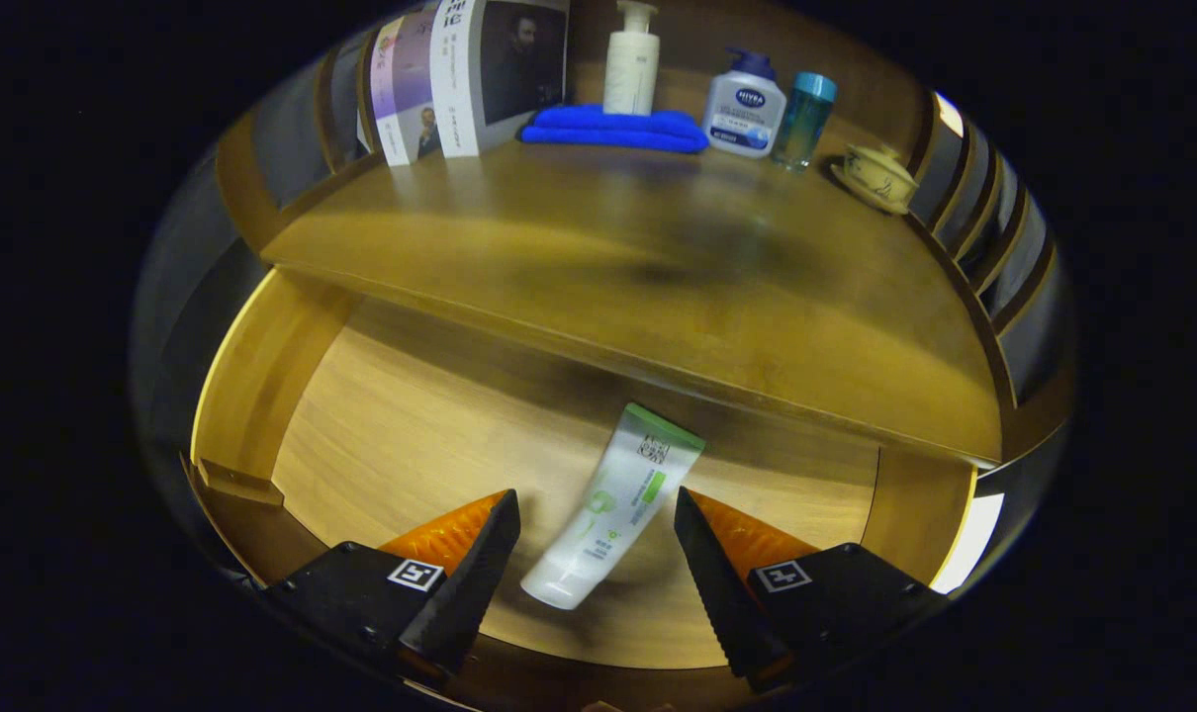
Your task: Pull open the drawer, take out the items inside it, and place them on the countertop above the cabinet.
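A wooden cabinet fills the scene, its desk [598,267] spanning the upper half of the frame and the pulled-open drawer [262,366] lying below it. Along the back of the desk, from upper left to upper right, stand some books [460,79], a white pump bottle [630,59] on a folded blue cloth [613,129], a squat white bottle [744,109], a teal bottle [804,119] and a lidded cup [877,176].

In the drawer, a white tube with a green cap [613,504] lies slanted at lower centre, between the fingers of the tongs [597,534], which stand apart and touch nothing.

The tube may skid on the smooth floor if one finger meets it first, and lifting it could knock the desk's overhanging edge. The drawer's rear is hidden under the desk, so further items cannot be ruled out.
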The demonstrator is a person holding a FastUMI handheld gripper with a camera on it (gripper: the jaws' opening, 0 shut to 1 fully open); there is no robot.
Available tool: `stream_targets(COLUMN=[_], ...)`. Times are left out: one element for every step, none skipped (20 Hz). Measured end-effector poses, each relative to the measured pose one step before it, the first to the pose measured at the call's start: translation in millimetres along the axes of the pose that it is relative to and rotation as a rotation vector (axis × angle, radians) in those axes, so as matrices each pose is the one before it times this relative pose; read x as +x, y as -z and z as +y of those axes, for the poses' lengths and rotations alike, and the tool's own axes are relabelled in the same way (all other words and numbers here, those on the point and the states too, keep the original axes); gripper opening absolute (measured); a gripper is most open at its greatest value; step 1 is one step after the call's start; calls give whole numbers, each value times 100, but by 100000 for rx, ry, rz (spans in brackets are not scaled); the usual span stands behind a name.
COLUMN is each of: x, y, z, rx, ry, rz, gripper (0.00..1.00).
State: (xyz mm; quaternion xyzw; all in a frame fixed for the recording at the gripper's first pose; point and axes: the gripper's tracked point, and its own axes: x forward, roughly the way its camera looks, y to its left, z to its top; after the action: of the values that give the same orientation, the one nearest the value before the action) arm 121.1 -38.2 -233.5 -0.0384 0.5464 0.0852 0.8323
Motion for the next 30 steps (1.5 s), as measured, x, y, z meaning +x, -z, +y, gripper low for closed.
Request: stream_targets(x=[237, 254, 358, 475, 626, 294, 515, 228, 86, 323, -46, 224, 67, -135, -331, 208, -325, -41, -62, -137, -140, -349, -512, -816, -553, -663, -408, -508, -866, -759], y=[264, 9, -38, -242, 65, 202, 227, 149, 37, 22, 107, -8, -19, 144, 189, 284, -575, 56, 225, 560, 222, 68, -318, -240, -80, -100, 51, -100, 61, -128], z=[228, 240, -2, -125, -150, -144, -233, -94, 65, 25, 197, -51, -23, 79, -57, 196, 417, 367, 322, 263, 285, 355, 416, 310, 452, 245, 243, 234, 414, 389], rx=[1828, 3143, 2037, 728, -1057, -1997, -1887, -1855, -526, 414, 1742, 1317, 631, -1226, -1394, -808, 885, 1379, -371, -1040, -1193, -1203, 410, 438, -265, -639, -1396, -987, -703, -562], ry=[-1294, -1525, -204, 590, 1064, 861, 2527, 431, 15, -353, -1864, -106, -657, -504, -416, -1619, -1252, -1910, -2762, -1817, -527, -1760, -1417, -1905, -1563, -581, -928, -401, -887, -1304], rz=[2756, 1979, 821, 559, 1150, 2444, 1409, 1276, 374, 899, 1372, 830, 59, 814, -423, 230, -1274, -1050, 1576, 1328, -146, -627, -1690, -1284, -1268, -1497, -1285, -1182, -1931, -1367], gripper=[98, 98, 98, 98, 98, 98, 98, 98, 98, 99, 99, 90, 84, 61, 61, 58, 55, 44, 34, 33, 33, 33, 33, 33, 33, 33, 33, 33, 33, 33])
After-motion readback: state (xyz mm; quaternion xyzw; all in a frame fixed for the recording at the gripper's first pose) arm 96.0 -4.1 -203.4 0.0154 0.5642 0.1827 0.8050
